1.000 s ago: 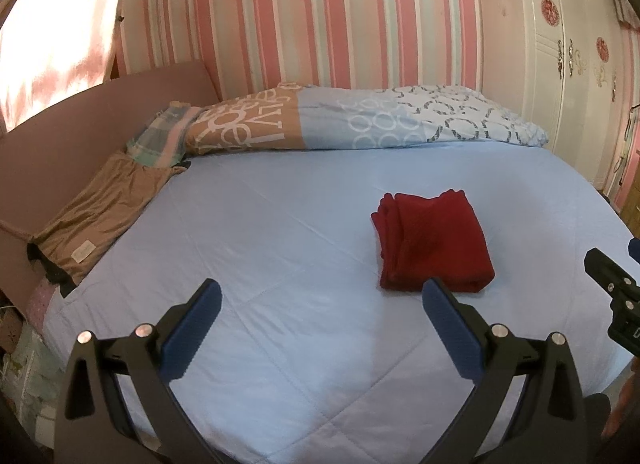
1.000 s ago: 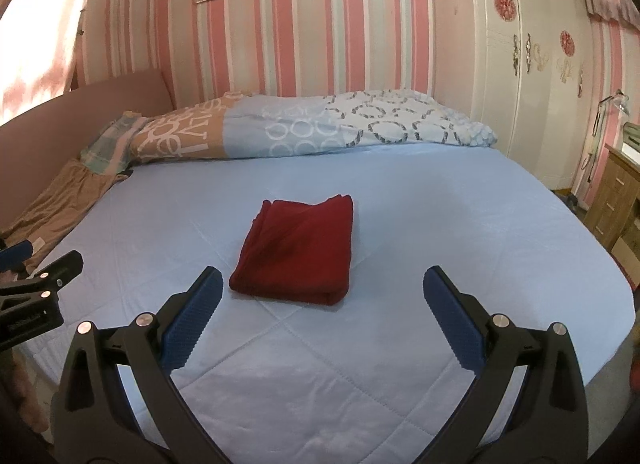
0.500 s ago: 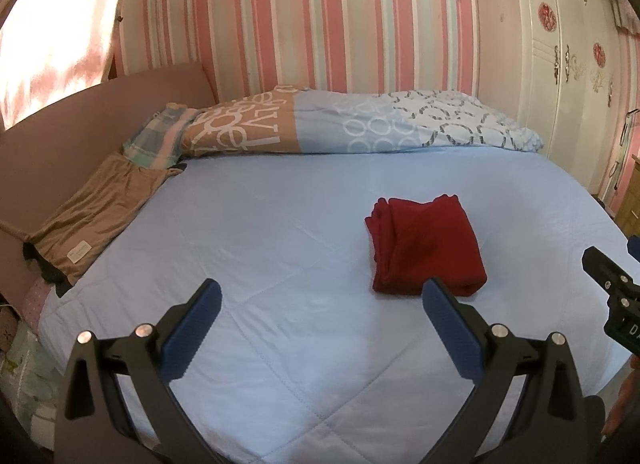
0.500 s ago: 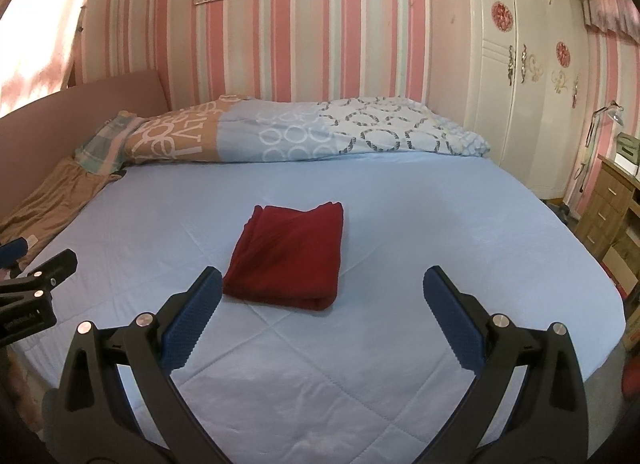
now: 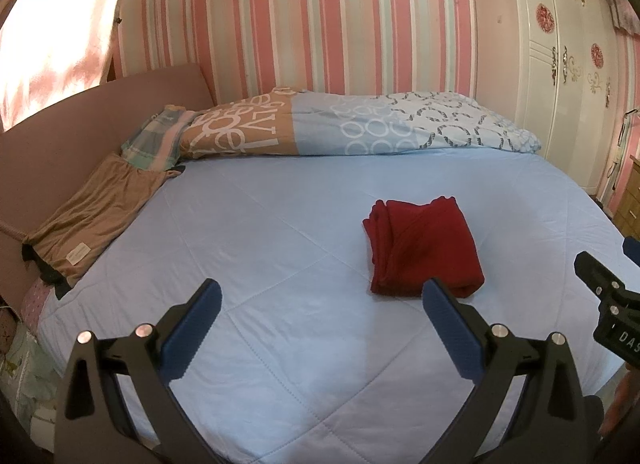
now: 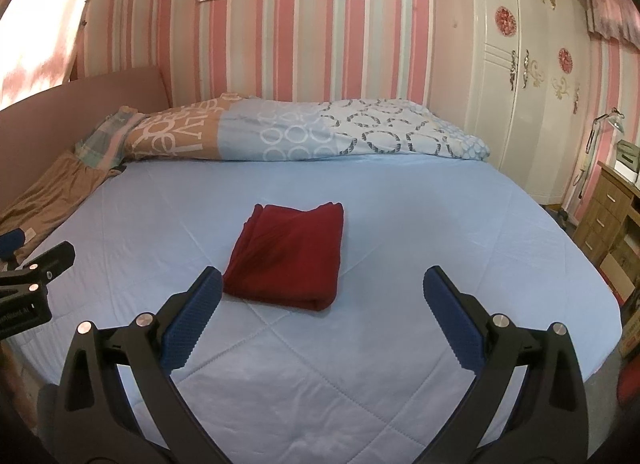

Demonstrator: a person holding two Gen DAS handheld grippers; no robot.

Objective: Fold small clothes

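Note:
A dark red garment (image 5: 422, 246) (image 6: 290, 254) lies folded into a neat rectangle on the light blue bed cover (image 5: 280, 264) (image 6: 420, 224). My left gripper (image 5: 320, 316) is open above the cover, with the garment just beyond its right finger. My right gripper (image 6: 322, 314) is open too, and the garment lies just past its left finger. Neither gripper holds anything. Each gripper's tip shows at the edge of the other's view.
A brown garment (image 5: 96, 216) lies along the left edge by the pink headboard (image 5: 80, 124). A folded patterned duvet (image 5: 340, 124) and a checked pillow (image 5: 156, 138) lie at the back. A white wardrobe (image 6: 528, 84) and a wooden drawer unit (image 6: 608, 220) stand at the right.
Both grippers have drawn back and risen a little from the red garment, which lies still. Both stay open.

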